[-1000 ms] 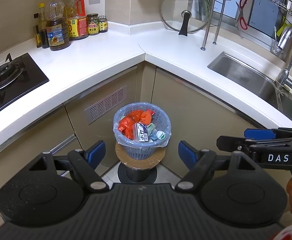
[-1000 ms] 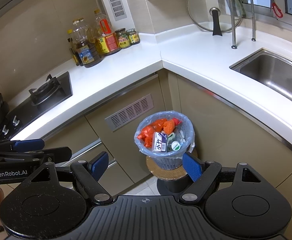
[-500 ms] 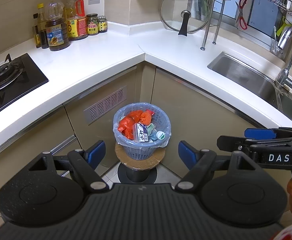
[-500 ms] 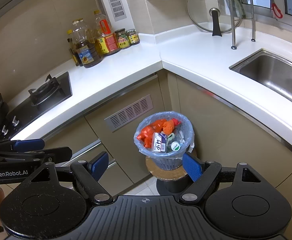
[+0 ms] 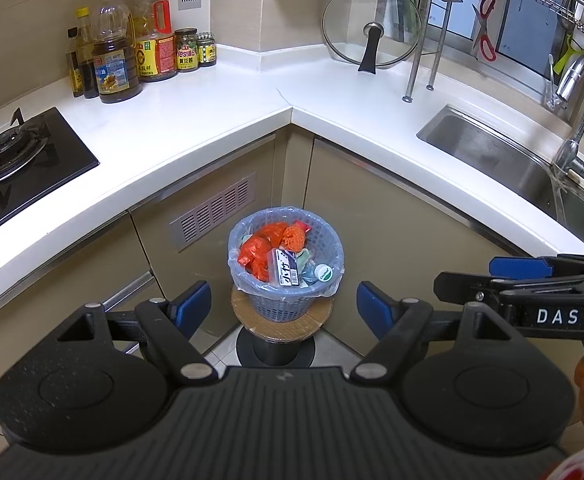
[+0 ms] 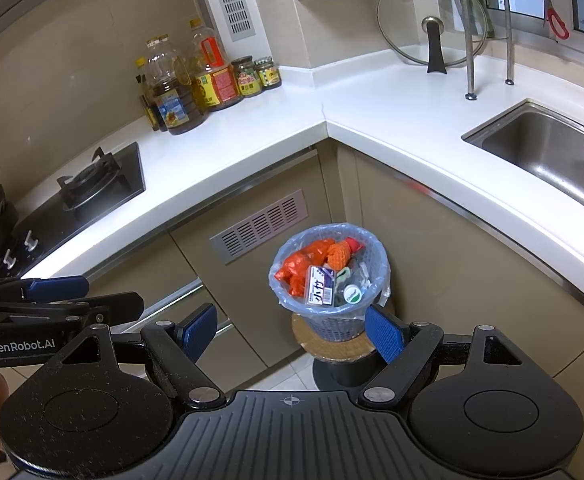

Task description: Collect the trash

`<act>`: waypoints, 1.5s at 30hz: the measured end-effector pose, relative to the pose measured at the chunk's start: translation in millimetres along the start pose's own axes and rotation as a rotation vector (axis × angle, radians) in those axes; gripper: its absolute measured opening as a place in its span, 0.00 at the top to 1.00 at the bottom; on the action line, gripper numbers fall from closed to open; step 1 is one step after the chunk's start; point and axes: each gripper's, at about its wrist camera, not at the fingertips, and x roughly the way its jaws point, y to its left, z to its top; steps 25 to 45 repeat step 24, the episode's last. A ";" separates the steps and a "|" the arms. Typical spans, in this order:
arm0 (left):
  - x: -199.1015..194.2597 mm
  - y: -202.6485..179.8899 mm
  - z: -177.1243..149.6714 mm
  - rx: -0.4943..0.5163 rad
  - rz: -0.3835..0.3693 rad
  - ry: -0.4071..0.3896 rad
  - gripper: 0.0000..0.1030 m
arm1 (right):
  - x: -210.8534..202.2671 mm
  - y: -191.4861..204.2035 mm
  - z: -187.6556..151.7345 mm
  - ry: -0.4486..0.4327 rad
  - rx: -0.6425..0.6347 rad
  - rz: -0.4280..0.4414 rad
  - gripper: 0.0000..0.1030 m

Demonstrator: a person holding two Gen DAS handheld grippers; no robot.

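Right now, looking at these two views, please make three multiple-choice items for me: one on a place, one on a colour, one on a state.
1. Where does the trash basket stand?
A. on the white counter
B. on a round stool in front of the corner cabinets
C. inside the sink

2. What colour is most of the crumpled trash at the top of the basket?
A. orange-red
B. purple
C. black

3. How do the left gripper and the right gripper stand?
A. both shut on the liner
B. left shut, right open
C. both open, holding nothing

Answers: 1 B, the basket rests on the round stool on the floor below the counter corner. 2 A, orange-red bags fill its upper left. 3 C, both pairs of blue pads stand wide apart with only air between them.
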 end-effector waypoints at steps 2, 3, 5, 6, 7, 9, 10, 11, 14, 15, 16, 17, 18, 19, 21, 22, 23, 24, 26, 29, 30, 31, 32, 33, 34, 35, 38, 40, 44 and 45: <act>-0.1 -0.3 -0.3 0.000 0.000 0.000 0.24 | 0.0 0.0 0.1 0.000 0.000 0.000 0.22; -0.1 -0.5 -0.2 0.000 0.000 0.000 0.24 | 0.2 0.3 0.1 0.001 0.000 0.000 0.22; 0.0 -0.5 -0.1 0.000 0.001 -0.001 0.24 | -0.3 0.1 0.5 0.001 0.000 0.000 0.22; 0.1 -0.4 0.1 -0.001 0.000 -0.001 0.24 | 0.3 0.8 0.3 0.000 0.000 -0.001 0.22; 0.1 -0.5 0.1 -0.001 0.001 -0.001 0.23 | 0.0 0.6 0.5 0.000 0.000 -0.001 0.22; 0.0 -0.4 0.0 0.000 0.001 -0.001 0.23 | 0.8 1.6 1.4 -0.001 -0.002 -0.001 0.22; 0.2 -0.5 0.0 0.001 0.001 -0.002 0.23 | 1.4 2.4 1.7 0.000 -0.003 -0.001 0.22; -0.1 -0.2 0.6 0.000 0.001 -0.002 0.23 | 1.3 2.3 1.8 0.000 -0.003 -0.001 0.22; -0.4 -0.4 2.4 -0.002 0.002 -0.004 0.23 | 1.5 2.5 2.2 -0.001 -0.004 -0.001 0.22; -0.6 0.3 4.0 -0.003 0.002 -0.004 0.23 | 2.0 2.7 2.9 -0.001 -0.005 -0.002 0.22; -0.7 0.8 4.7 -0.003 0.002 -0.004 0.23 | 2.0 2.6 2.9 -0.001 -0.005 -0.002 0.22; -0.6 0.7 4.6 -0.004 0.002 -0.004 0.22 | 1.9 2.5 3.0 -0.001 -0.004 -0.001 0.22; -0.4 1.0 5.2 -0.004 0.001 -0.005 0.22 | 1.9 2.4 3.1 0.000 -0.004 -0.001 0.22; -0.4 0.8 5.1 -0.003 0.000 -0.005 0.22 | 1.9 2.1 3.5 0.000 -0.003 -0.002 0.22; 0.0 2.0 8.0 -0.003 -0.005 -0.008 0.22 | 3.0 2.0 5.2 0.001 -0.003 -0.003 0.22; 0.2 2.3 8.9 -0.001 -0.006 -0.009 0.22 | 3.6 1.7 6.1 0.001 -0.004 -0.003 0.22; 1.7 2.2 10.3 0.000 -0.007 -0.008 0.22 | 3.5 1.5 6.4 0.000 -0.004 -0.003 0.22; 2.6 2.4 11.2 -0.001 -0.007 -0.006 0.21 | 3.6 1.1 6.2 0.001 -0.004 -0.002 0.22; 2.6 2.4 11.2 -0.001 -0.007 -0.006 0.21 | 3.6 1.1 6.2 0.001 -0.004 -0.002 0.22; 2.6 2.4 11.2 -0.001 -0.007 -0.006 0.21 | 3.6 1.1 6.2 0.001 -0.004 -0.002 0.22; 2.6 2.4 11.2 -0.001 -0.007 -0.006 0.21 | 3.6 1.1 6.2 0.001 -0.004 -0.002 0.22; 2.6 2.4 11.2 -0.001 -0.007 -0.006 0.21 | 3.6 1.1 6.2 0.001 -0.004 -0.002 0.22; 2.6 2.4 11.2 -0.001 -0.007 -0.006 0.21 | 3.6 1.1 6.2 0.001 -0.004 -0.002 0.22; 2.6 2.4 11.2 -0.001 -0.007 -0.006 0.21 | 3.6 1.1 6.2 0.001 -0.004 -0.002 0.22; 2.6 2.4 11.2 -0.001 -0.007 -0.006 0.21 | 3.6 1.1 6.2 0.001 -0.004 -0.002 0.22; 2.6 2.4 11.2 -0.001 -0.007 -0.006 0.21 | 3.6 1.1 6.2 0.001 -0.004 -0.002 0.22; 2.6 2.4 11.2 -0.001 -0.007 -0.006 0.21 | 3.6 1.1 6.2 0.001 -0.004 -0.002 0.22; 2.6 2.4 11.2 -0.001 -0.007 -0.006 0.21 | 3.6 1.1 6.2 0.001 -0.004 -0.002 0.22; 2.6 2.4 11.2 -0.001 -0.007 -0.006 0.21 | 3.6 1.1 6.2 0.001 -0.004 -0.002 0.22; 2.6 2.4 11.2 -0.001 -0.007 -0.006 0.21 | 3.6 1.1 6.2 0.001 -0.004 -0.002 0.22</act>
